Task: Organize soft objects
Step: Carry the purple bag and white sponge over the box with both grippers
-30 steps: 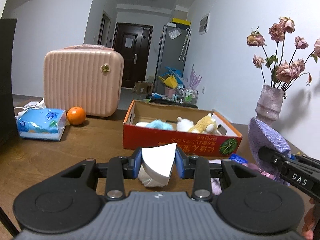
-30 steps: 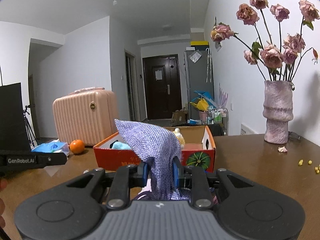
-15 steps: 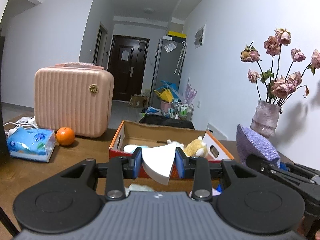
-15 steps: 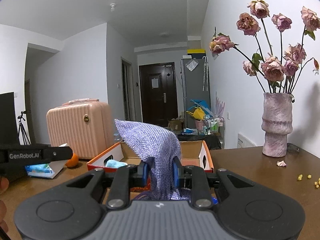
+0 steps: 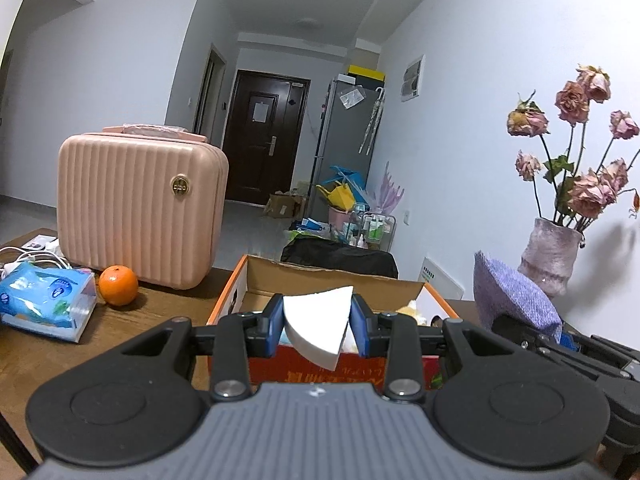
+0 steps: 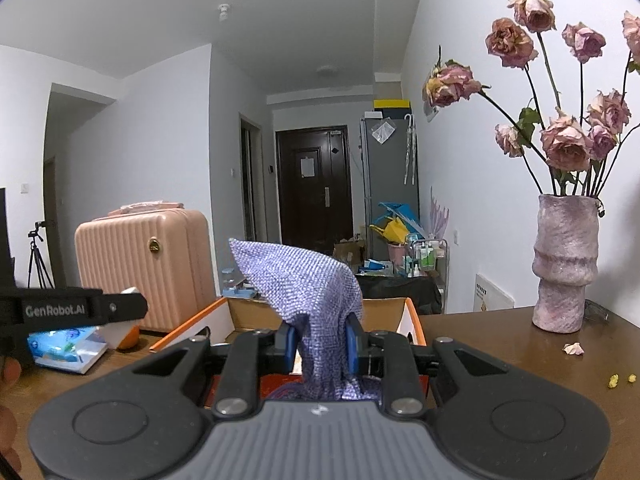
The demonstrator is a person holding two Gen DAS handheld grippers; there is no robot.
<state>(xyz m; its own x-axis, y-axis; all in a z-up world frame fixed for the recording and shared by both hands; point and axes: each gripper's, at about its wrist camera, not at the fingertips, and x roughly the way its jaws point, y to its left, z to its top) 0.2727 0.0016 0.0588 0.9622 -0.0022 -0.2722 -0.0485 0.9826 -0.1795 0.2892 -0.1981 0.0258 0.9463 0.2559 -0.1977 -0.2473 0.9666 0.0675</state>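
Observation:
My left gripper (image 5: 317, 326) is shut on a white wedge-shaped sponge (image 5: 320, 324), held just in front of and above the near wall of an orange cardboard box (image 5: 236, 296). A yellow plush toy (image 5: 412, 310) peeks out inside the box. My right gripper (image 6: 320, 342) is shut on a purple woven cloth (image 6: 304, 284) that sticks up and hangs down between the fingers, held above the same box (image 6: 414, 320). The cloth also shows in the left wrist view (image 5: 512, 300), to the right of my left gripper.
A pink ribbed case (image 5: 136, 204), an orange (image 5: 118, 290) and a blue tissue pack (image 5: 44, 306) stand on the wooden table (image 5: 32, 360) at left. A vase of dried roses (image 6: 566, 264) stands at right, with crumbs (image 6: 618, 379) near it.
Both grippers have risen and moved closer to the box, each keeping its hold. The box now sits lower in both views and its contents are mostly hidden.

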